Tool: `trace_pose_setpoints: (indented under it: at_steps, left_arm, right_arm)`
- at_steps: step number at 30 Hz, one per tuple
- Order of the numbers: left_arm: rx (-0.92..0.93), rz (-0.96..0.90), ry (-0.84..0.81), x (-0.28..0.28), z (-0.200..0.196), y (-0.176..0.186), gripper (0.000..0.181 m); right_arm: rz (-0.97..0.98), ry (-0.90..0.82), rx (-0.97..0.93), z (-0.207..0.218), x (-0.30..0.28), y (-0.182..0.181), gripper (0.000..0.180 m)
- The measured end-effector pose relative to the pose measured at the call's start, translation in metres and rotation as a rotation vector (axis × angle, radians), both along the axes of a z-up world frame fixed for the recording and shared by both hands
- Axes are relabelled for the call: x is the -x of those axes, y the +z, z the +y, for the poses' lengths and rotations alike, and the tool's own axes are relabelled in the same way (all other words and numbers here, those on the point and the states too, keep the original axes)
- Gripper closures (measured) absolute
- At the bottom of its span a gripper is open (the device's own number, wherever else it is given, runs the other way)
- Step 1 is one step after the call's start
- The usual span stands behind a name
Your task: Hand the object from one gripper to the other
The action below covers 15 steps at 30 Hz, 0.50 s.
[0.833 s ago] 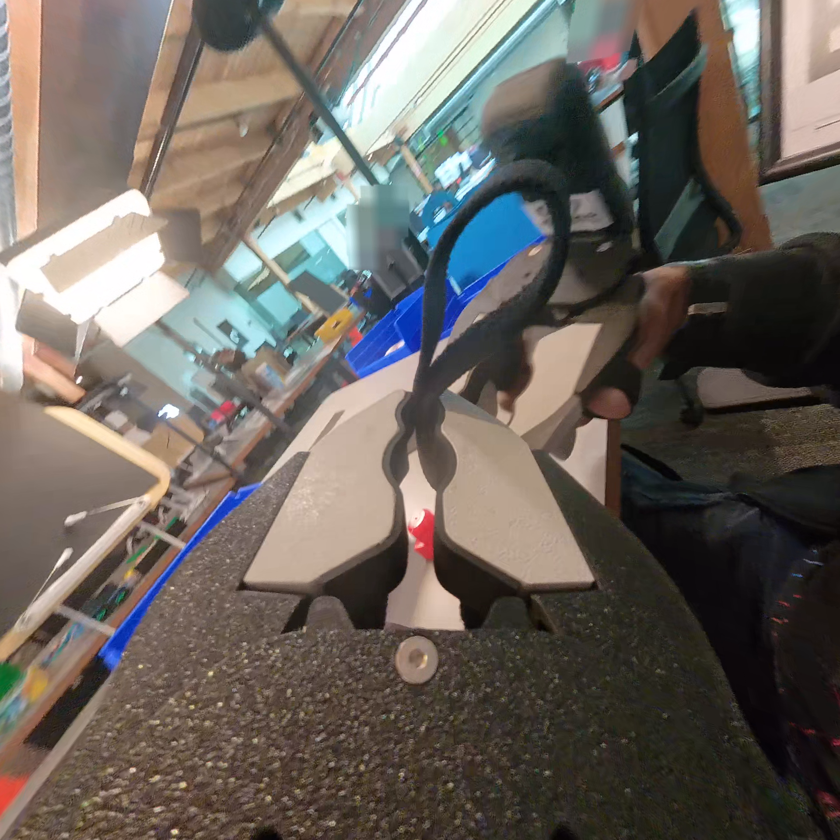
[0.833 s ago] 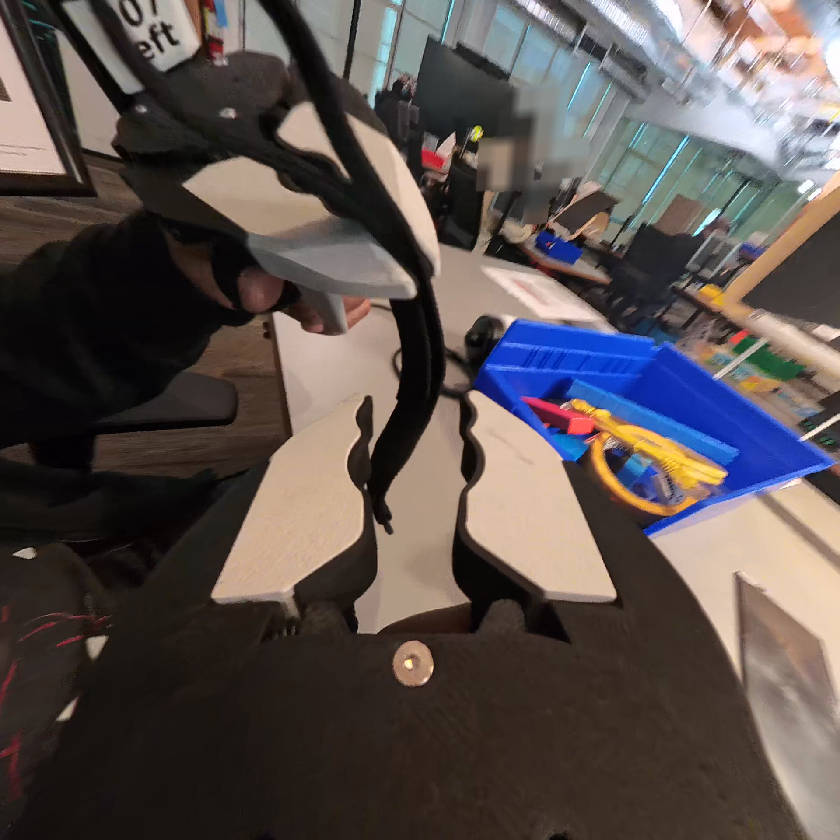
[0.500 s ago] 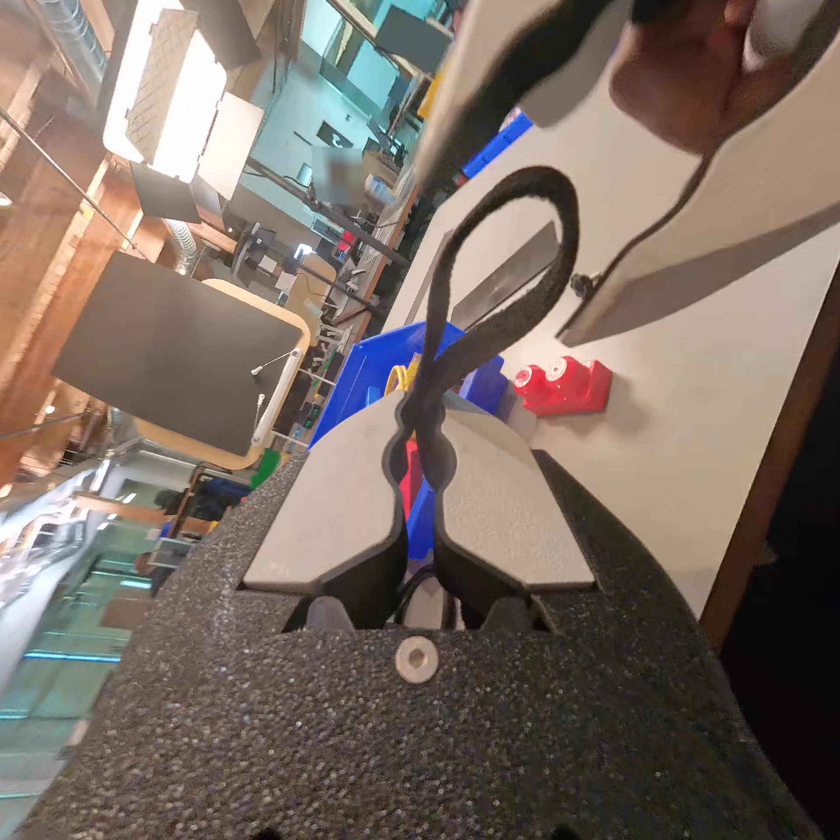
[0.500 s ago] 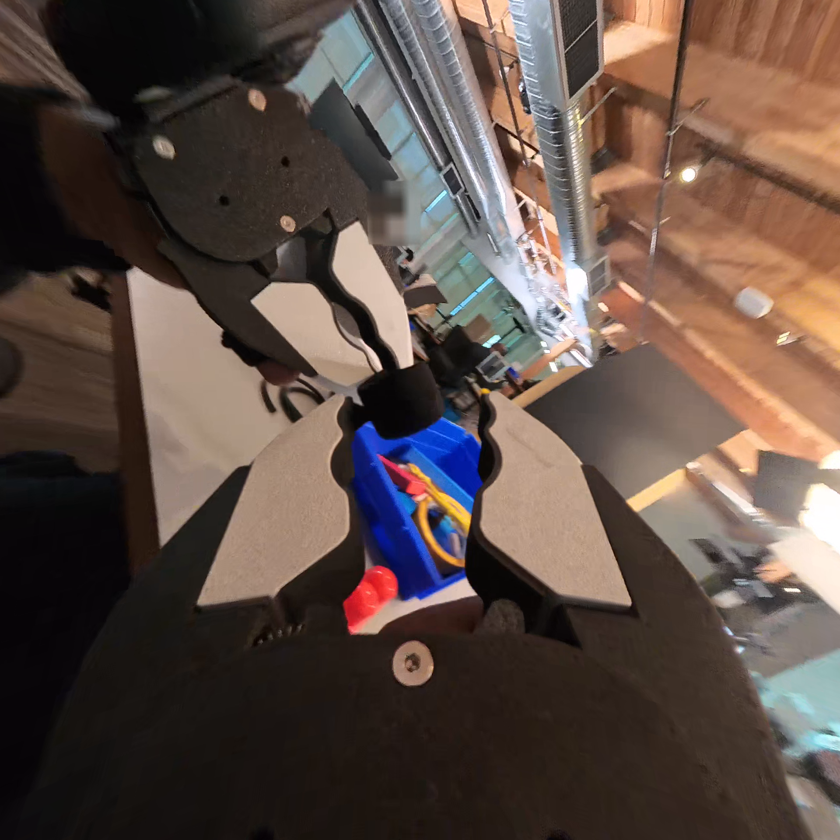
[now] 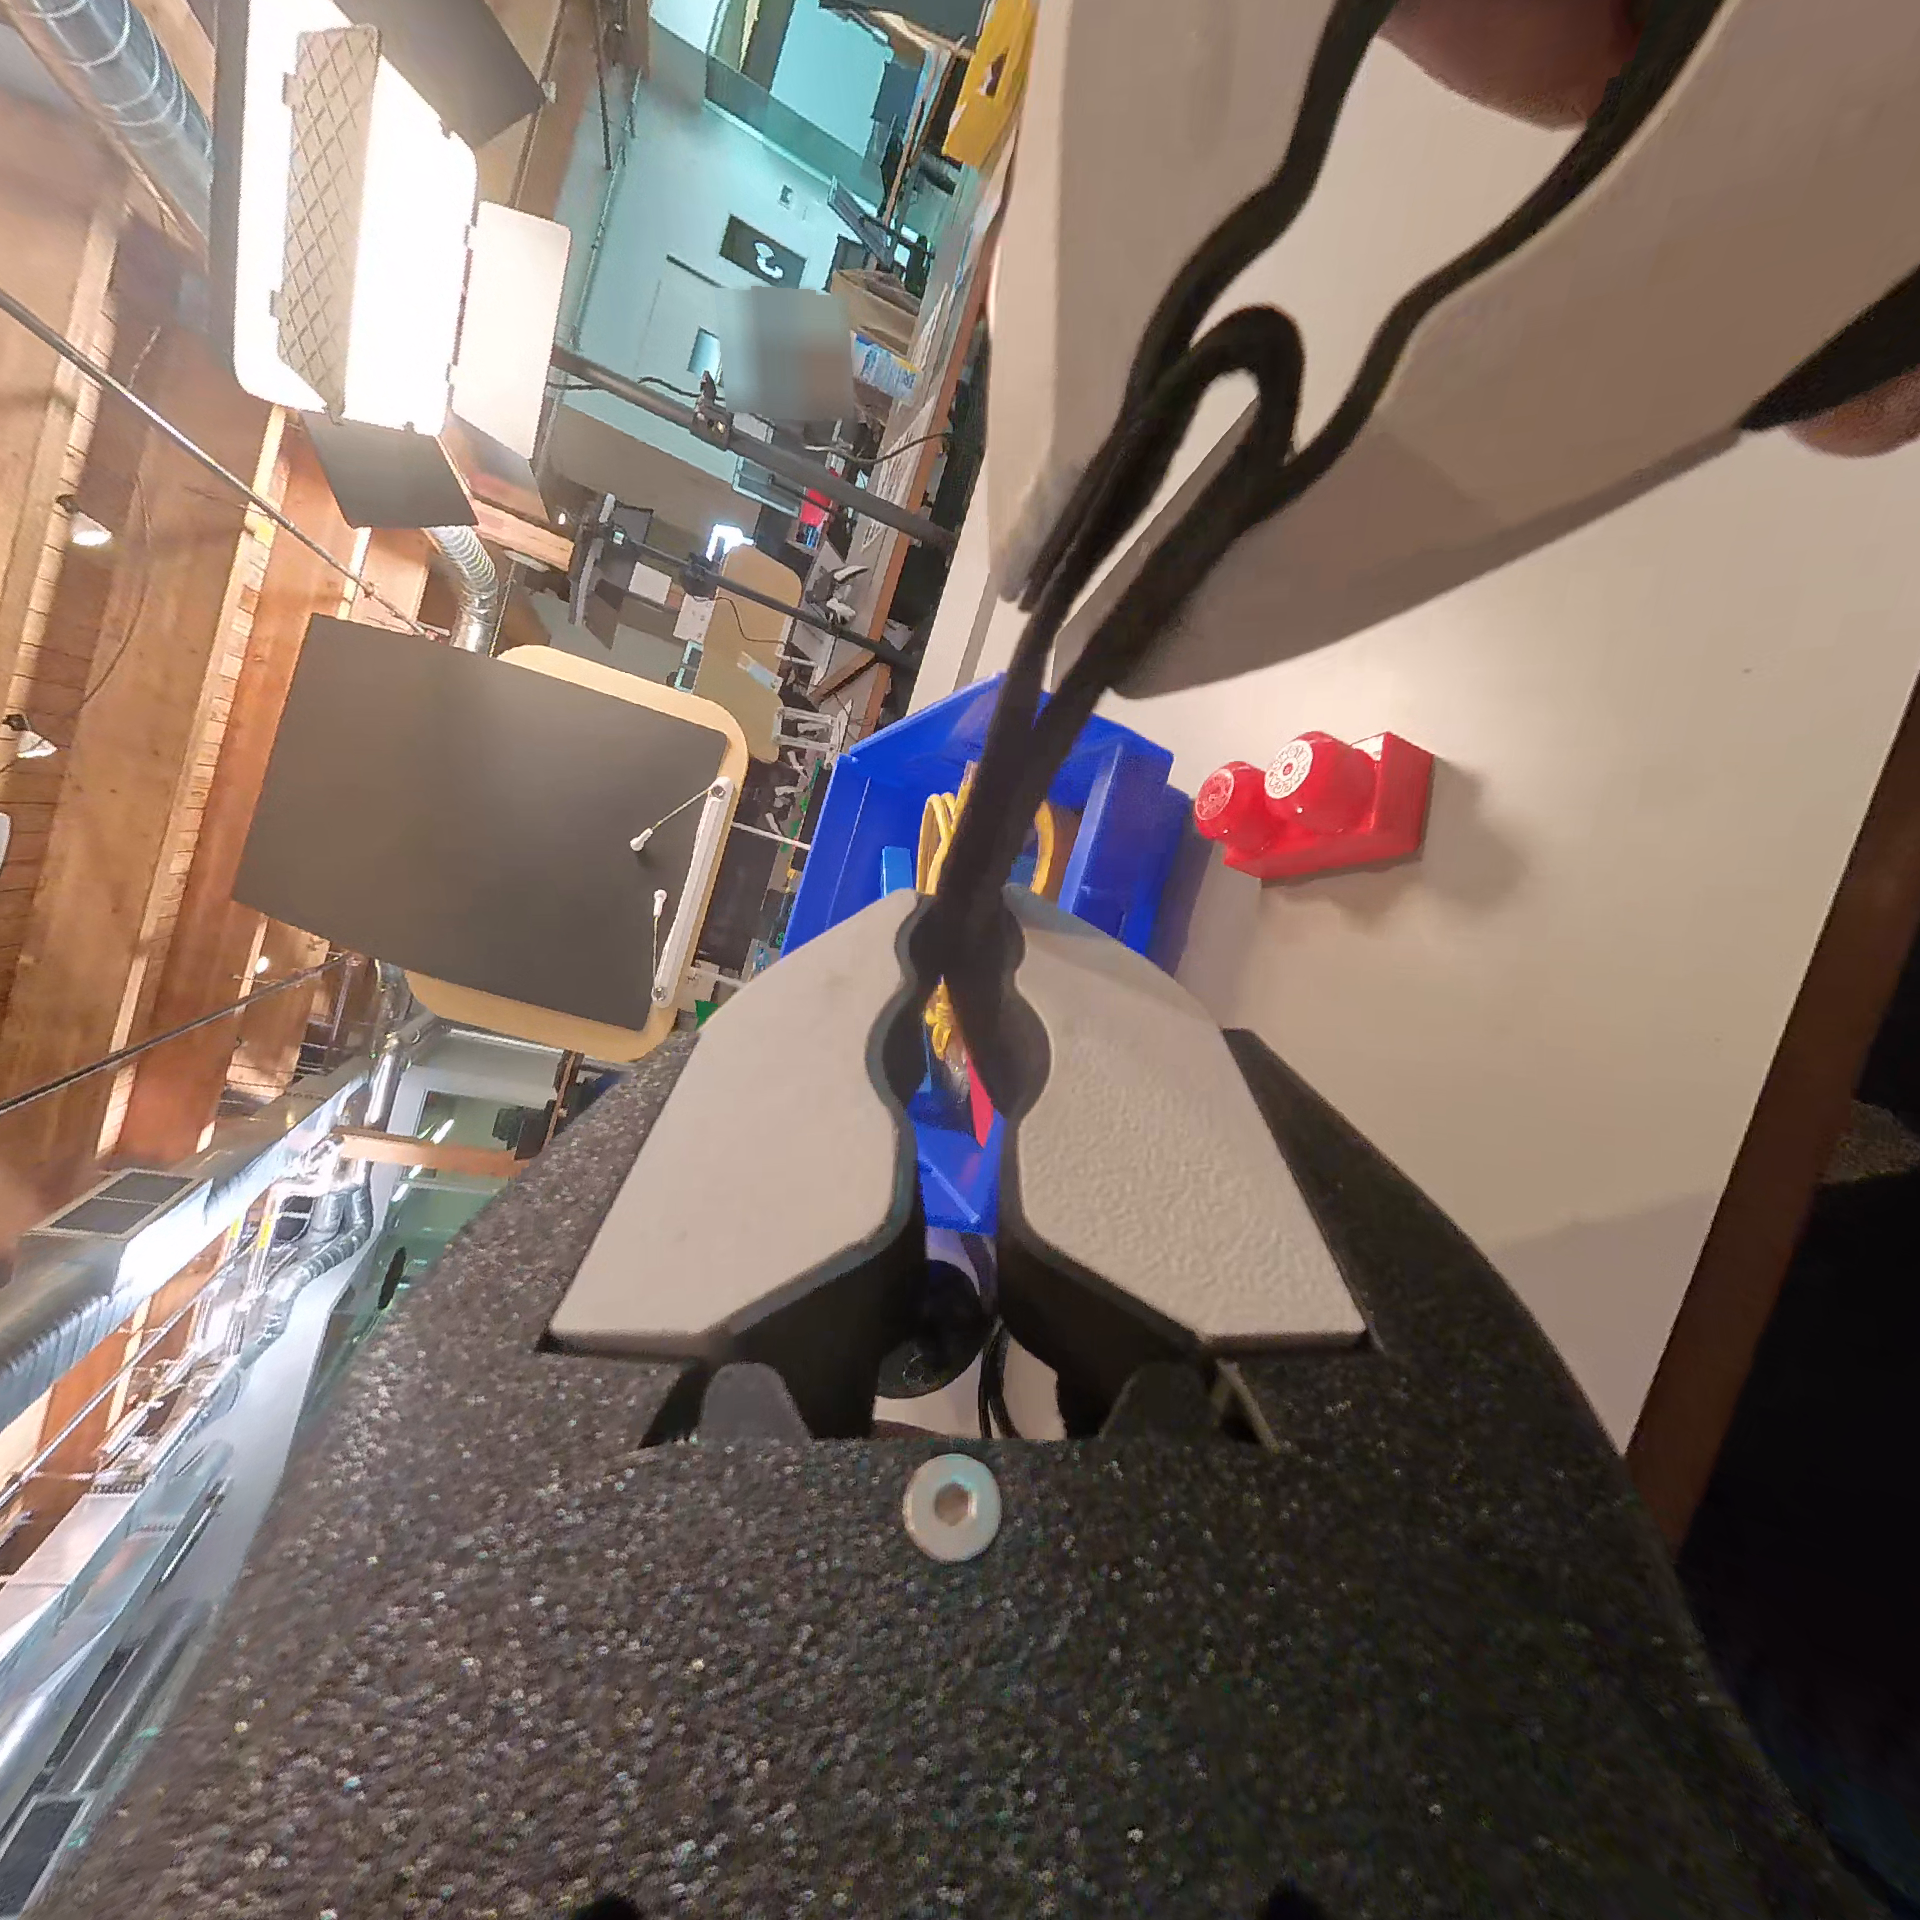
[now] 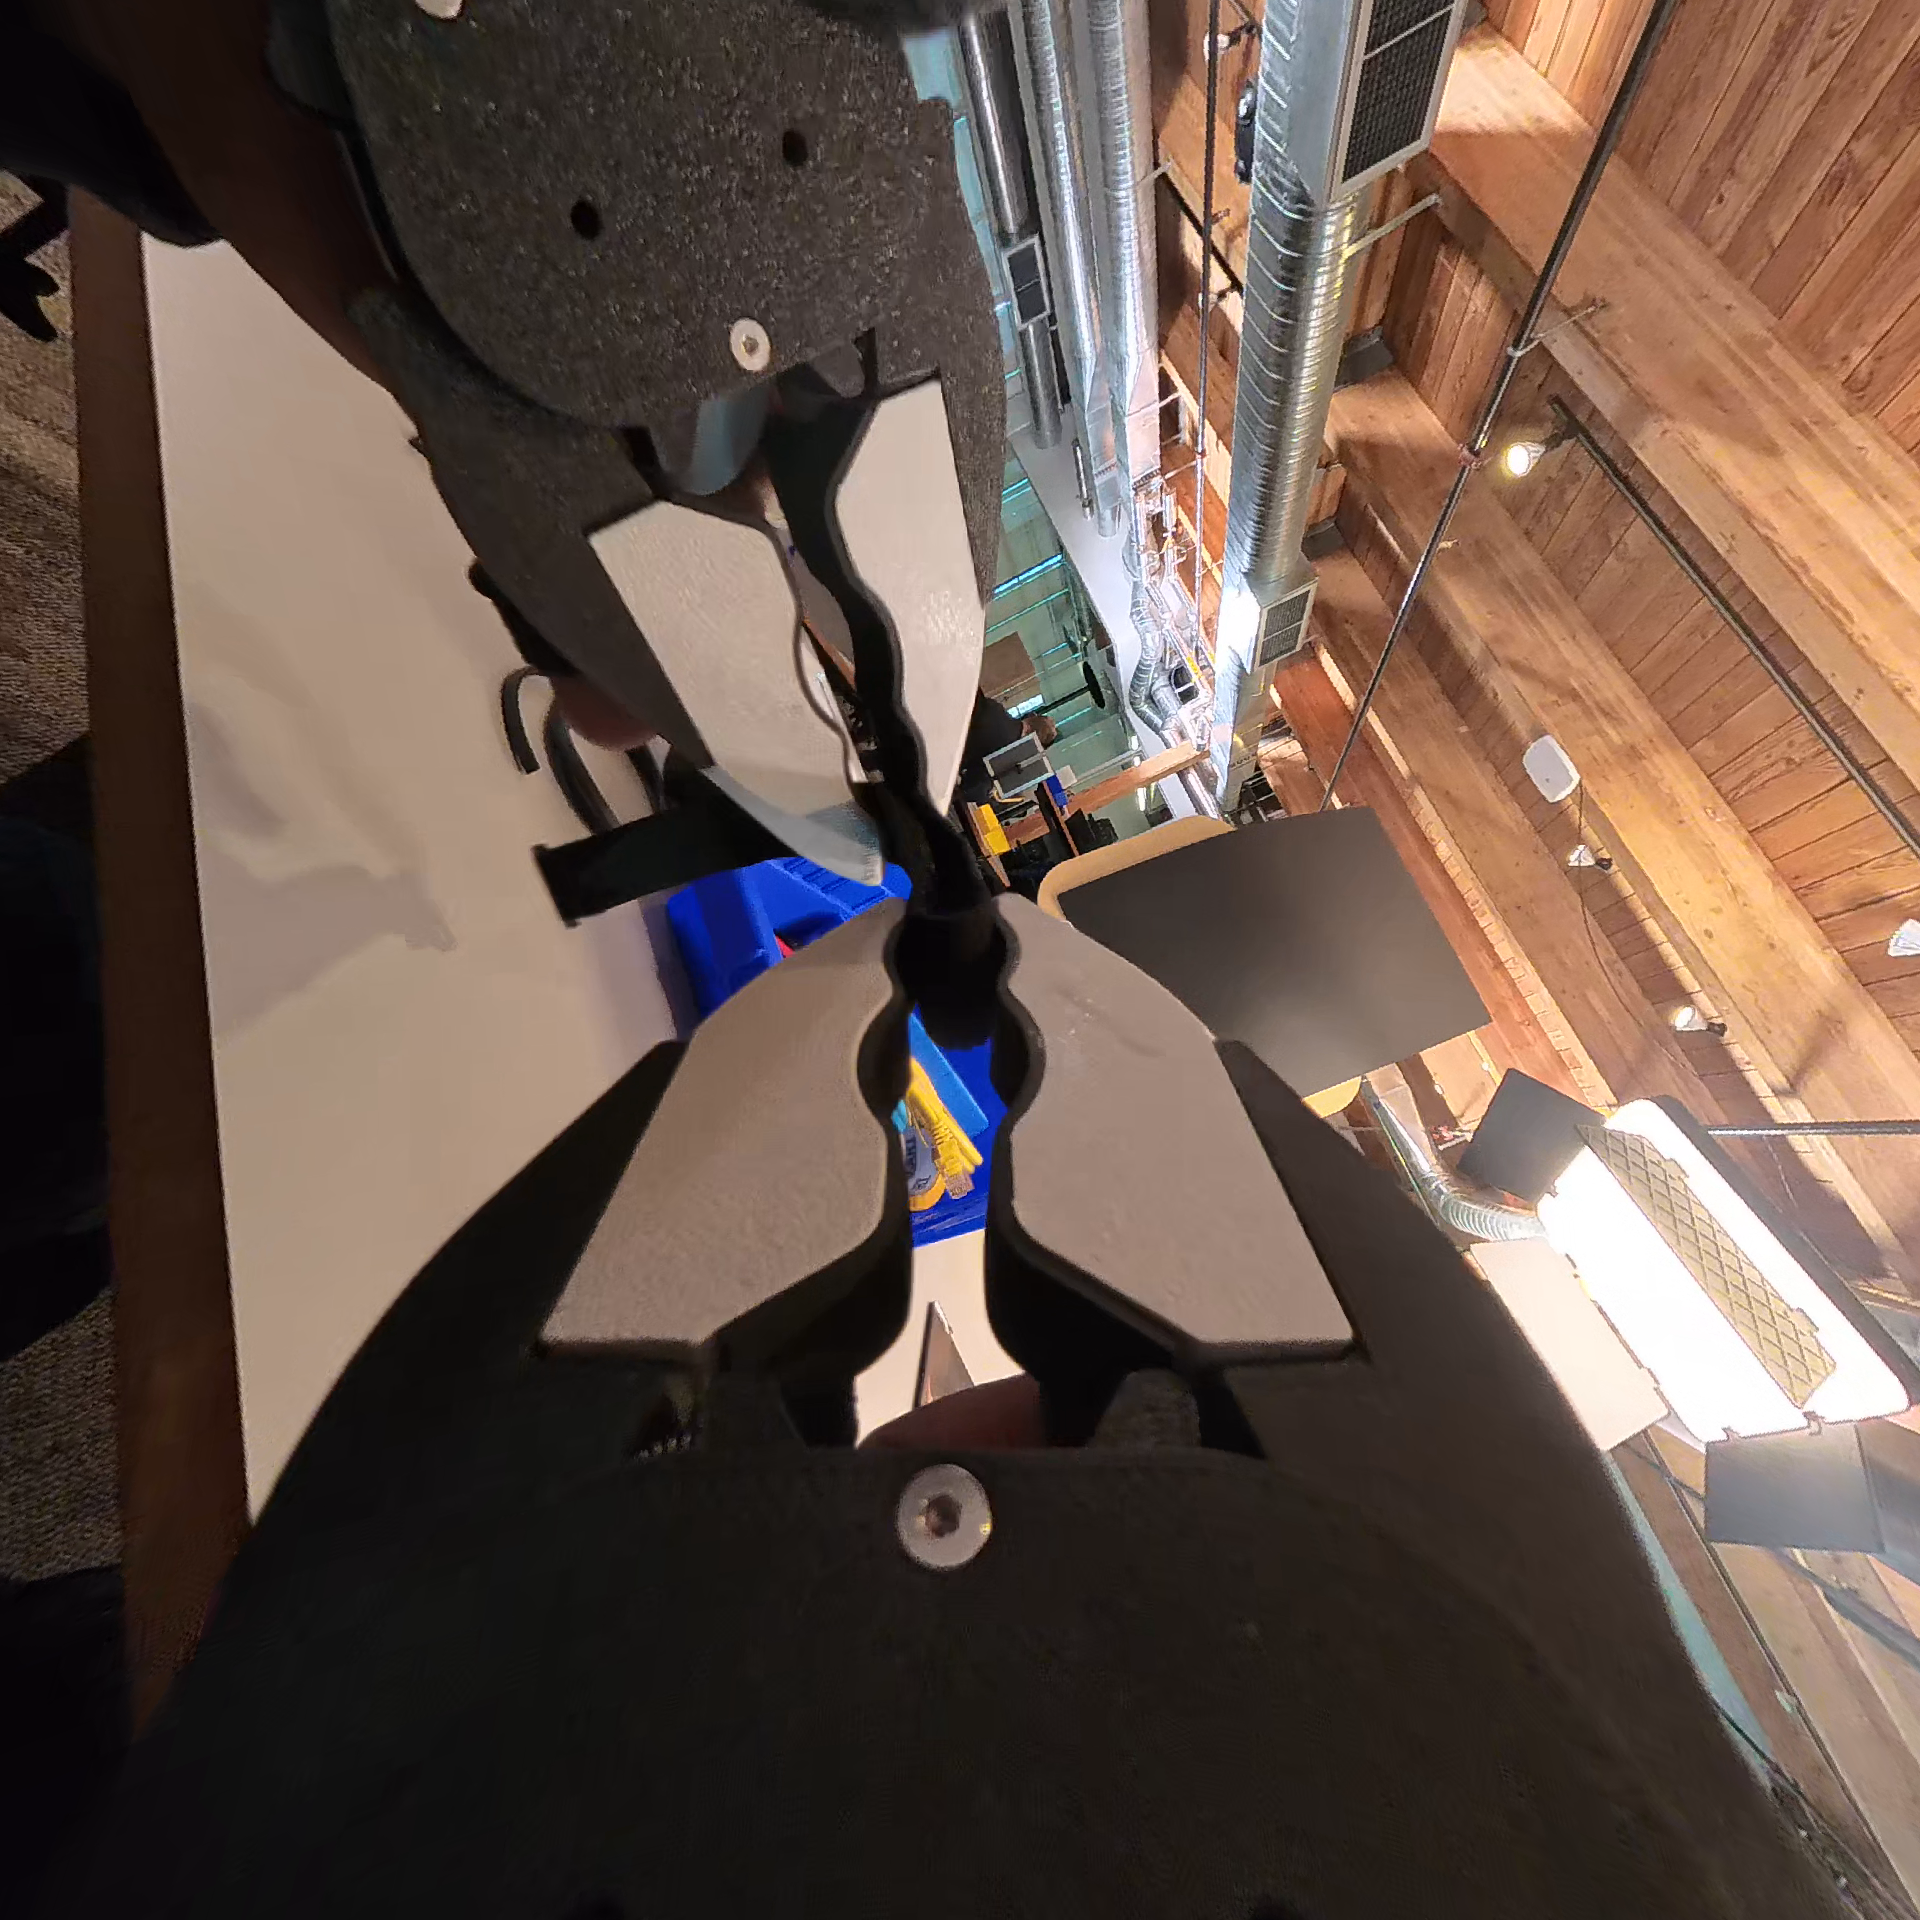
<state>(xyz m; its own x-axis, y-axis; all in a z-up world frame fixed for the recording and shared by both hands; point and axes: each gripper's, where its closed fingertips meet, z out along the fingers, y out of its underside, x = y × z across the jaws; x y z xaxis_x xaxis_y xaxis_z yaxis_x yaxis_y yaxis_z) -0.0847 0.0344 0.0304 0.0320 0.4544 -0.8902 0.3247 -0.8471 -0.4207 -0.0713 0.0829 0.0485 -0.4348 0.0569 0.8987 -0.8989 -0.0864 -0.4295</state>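
Above the white table (image 5: 1558, 935), a black strap (image 5: 997, 790) stretches in the air between two tools. The left tool (image 5: 961, 940) pinches one end at its tips; the right tool (image 6: 945, 935) has closed narrowly on the looped end, so both grip it at once. Beneath them sit one blue bin (image 5: 1132, 821) with a yellow cable (image 6: 940, 1138) inside, and one red block (image 5: 1314, 805) with two round studs just beside the bin. The right tool's grey fingers (image 5: 1455, 499) fill the upper part of the left wrist view, hiding much of the table.
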Motion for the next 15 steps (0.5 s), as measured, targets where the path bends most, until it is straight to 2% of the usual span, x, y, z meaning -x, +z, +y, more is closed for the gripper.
trace_pose_setpoints:
  at_steps: [4, 7, 11, 15]
  left_arm:
    - [-0.05, -0.023, -0.054, -0.004, 0.003, -0.003, 0.148]
    - [-0.068, -0.037, -0.104, -0.009, 0.006, -0.004, 0.137]
    - [-0.119, -0.075, -0.187, -0.013, 0.013, -0.012, 0.131]
    - [-0.257, -0.099, -0.296, -0.007, 0.027, -0.021, 0.132]
  right_arm:
    - [-0.006, 0.009, -0.008, 0.0, 0.002, -0.001, 0.174]
    - [0.003, 0.022, -0.019, 0.0, 0.001, -0.005, 0.174]
    - [-0.011, 0.061, -0.02, 0.001, -0.003, -0.005, 0.175]
    - [-0.026, 0.099, -0.021, 0.002, -0.007, -0.006, 0.175]
